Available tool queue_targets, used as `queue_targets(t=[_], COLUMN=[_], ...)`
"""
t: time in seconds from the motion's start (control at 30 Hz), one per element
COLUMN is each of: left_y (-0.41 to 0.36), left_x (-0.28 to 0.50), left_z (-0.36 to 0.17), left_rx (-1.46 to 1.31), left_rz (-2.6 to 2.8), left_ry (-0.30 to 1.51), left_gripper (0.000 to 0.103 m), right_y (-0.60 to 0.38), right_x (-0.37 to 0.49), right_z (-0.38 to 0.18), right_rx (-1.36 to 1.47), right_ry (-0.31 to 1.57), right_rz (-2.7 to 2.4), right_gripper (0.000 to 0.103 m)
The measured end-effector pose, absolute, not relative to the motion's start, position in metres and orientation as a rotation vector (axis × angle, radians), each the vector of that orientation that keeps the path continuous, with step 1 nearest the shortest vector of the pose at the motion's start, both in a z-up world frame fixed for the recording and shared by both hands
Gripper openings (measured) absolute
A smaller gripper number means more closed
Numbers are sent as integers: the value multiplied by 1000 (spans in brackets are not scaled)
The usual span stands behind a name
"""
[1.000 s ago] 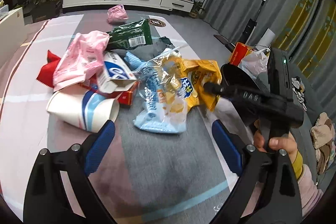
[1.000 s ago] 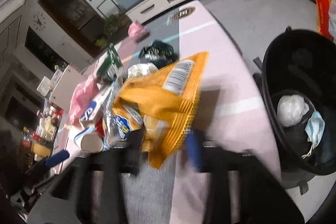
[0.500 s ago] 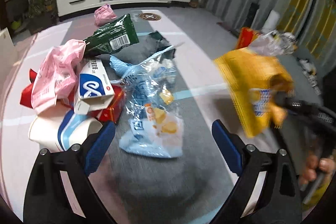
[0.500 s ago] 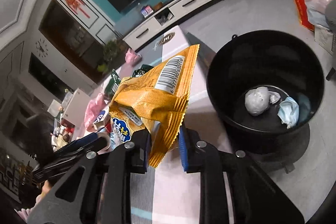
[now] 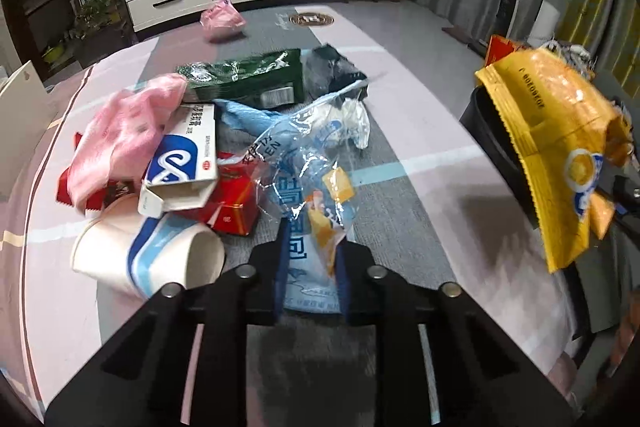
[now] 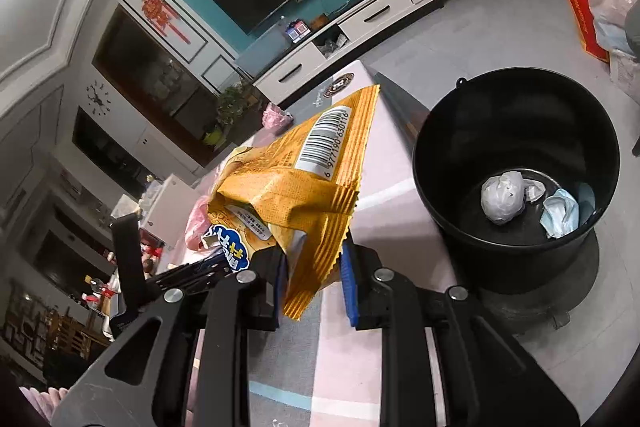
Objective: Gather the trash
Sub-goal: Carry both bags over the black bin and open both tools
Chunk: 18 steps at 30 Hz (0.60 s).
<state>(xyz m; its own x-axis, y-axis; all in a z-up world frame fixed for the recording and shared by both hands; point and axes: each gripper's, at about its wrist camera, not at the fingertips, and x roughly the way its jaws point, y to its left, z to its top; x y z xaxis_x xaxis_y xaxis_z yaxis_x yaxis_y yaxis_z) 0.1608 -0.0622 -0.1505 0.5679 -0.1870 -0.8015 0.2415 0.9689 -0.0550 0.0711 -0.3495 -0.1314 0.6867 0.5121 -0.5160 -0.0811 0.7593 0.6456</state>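
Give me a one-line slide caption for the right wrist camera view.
Right gripper holds a yellow snack bag beside a black bin containing crumpled trash.

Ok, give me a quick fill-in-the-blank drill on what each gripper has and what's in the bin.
1. The right gripper holds a ____ snack bag.
2. The left gripper is closing around a clear and ____ plastic bag.
3. The bin is ____ in colour.
4. A crumpled face ____ lies in the bin.

Missing words: yellow; blue; black; mask
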Motion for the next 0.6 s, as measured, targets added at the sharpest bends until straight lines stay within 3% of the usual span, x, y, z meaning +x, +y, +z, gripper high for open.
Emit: queue_targets(t=[0.37,0.6], left_y=[-48,-82], left_x=[129,130], left_z=[-95,-75], left_rx=[-113,-80], left_rz=[-417,-495], left_ry=[844,799], left_gripper=[18,18], right_y=[-360,-381], right_x=[65,55], right_z=[-126,-121], right_rx=[663,646], right_ry=[713,667], right_rz=[358,236], right_gripper=[24,24])
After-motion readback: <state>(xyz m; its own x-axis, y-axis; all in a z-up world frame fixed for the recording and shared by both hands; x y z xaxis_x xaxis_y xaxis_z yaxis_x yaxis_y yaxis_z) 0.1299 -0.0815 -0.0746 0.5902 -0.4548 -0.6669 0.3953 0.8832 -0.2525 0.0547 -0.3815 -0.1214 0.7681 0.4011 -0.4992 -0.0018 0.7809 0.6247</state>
